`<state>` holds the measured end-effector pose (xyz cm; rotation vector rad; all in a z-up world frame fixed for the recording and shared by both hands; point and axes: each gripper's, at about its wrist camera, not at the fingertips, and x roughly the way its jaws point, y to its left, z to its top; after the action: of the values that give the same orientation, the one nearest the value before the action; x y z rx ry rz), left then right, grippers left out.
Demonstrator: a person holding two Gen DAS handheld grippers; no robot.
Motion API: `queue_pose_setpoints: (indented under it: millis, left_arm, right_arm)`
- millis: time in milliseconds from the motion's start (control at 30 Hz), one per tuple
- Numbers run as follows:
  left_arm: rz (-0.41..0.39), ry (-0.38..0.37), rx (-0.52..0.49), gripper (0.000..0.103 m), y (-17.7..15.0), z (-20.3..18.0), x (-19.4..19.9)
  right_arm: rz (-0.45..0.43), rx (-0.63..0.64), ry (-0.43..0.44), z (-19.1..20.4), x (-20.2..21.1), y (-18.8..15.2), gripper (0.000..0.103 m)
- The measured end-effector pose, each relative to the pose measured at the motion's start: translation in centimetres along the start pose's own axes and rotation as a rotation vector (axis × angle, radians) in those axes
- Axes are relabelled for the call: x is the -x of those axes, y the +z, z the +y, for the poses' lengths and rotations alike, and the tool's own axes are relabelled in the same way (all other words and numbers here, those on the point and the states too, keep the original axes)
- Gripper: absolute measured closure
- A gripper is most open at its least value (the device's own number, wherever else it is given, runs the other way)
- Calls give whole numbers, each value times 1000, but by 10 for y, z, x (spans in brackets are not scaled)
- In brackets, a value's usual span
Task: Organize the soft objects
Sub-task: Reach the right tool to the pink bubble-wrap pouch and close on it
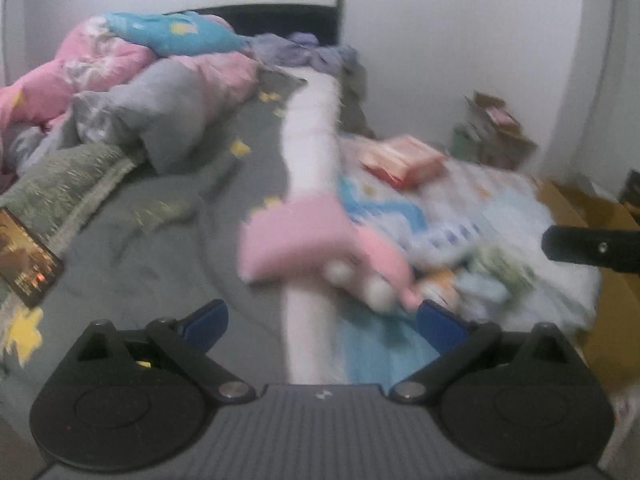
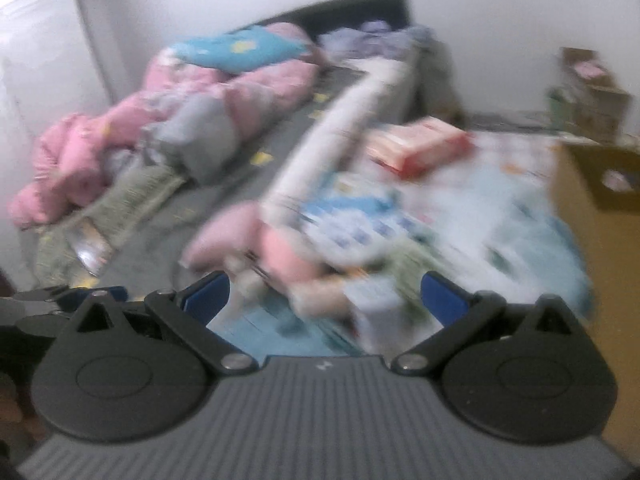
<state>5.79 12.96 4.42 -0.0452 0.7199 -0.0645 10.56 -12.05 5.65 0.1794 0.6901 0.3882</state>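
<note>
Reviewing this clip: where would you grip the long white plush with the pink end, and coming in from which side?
Judging through the blur: the long white plush is best pinched across its narrow body just beyond the bulky pink end, coming from above. The left gripper is open and already in line with it.

Plain white walls (image 1: 460, 20) enclose a small room under dim, even light. A bed (image 1: 160, 240) with a grey sheet and a dark headboard (image 1: 280, 20) fills the middle, and brown cardboard boxes (image 2: 592, 208) stand along its right side.

Matt grey cloth bedsheet (image 1: 132, 264); puffy pink quilt (image 1: 100, 64), perhaps cotton; brown cardboard box (image 2: 600, 216).
</note>
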Motion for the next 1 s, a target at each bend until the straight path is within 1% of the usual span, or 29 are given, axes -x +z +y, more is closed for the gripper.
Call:
queue_pose_setpoints:
  millis: [133,167,200,233,267,300,367,467,500,567,600,633,700,767,833,933,1000]
  left_arm:
    - [-14,-14,24,10,22,22,-19]
    - [-11,-23,26,16,25,26,-24]
    - [2,-35,30,20,29,30,-33]
    - [22,-45,36,30,33,34,-40]
    - [47,-55,46,38,33,39,-47]
    - [73,-70,59,40,34,42,-54]
    - [115,-111,89,45,34,47,-65]
    - [148,-160,101,51,31,47,-74]
    - [159,-177,100,52,29,45,-76]
    - [175,-198,106,54,27,42,-81]
    - [185,-208,109,54,26,40,-86]
    - [191,-209,113,54,24,39,-89]
    - [204,-208,127,54,22,37,-96]
    - [214,-207,139,53,21,37,-102]
    - [214,-212,156,52,21,39,-103]
    - [209,-223,184,44,20,44,-101]
    - [208,-230,201,41,19,48,-101]
  right_arm:
    - [37,-30,97,11,-46,34,1]
    - [52,-48,122,11,-60,42,2]
    - [72,-74,146,10,-76,48,3]
    - [91,-103,168,9,-91,54,5]
    - [107,-132,190,7,-102,57,9]
    - [128,-165,212,5,-116,61,11]
    - [165,-218,246,1,-148,71,21]
    - [191,-240,258,2,-190,86,30]
    - [205,-241,264,2,-206,92,33]
    - [238,-236,276,6,-234,101,44]
    - [261,-235,283,8,-248,103,48]
    - [290,-238,294,10,-264,104,55]
    - [354,-245,311,13,-288,102,57]
    - [419,-236,310,16,-306,96,60]
    - [456,-215,317,17,-309,91,61]
    - [476,-205,344,17,-293,85,61]
    - [477,-208,356,15,-279,82,61]
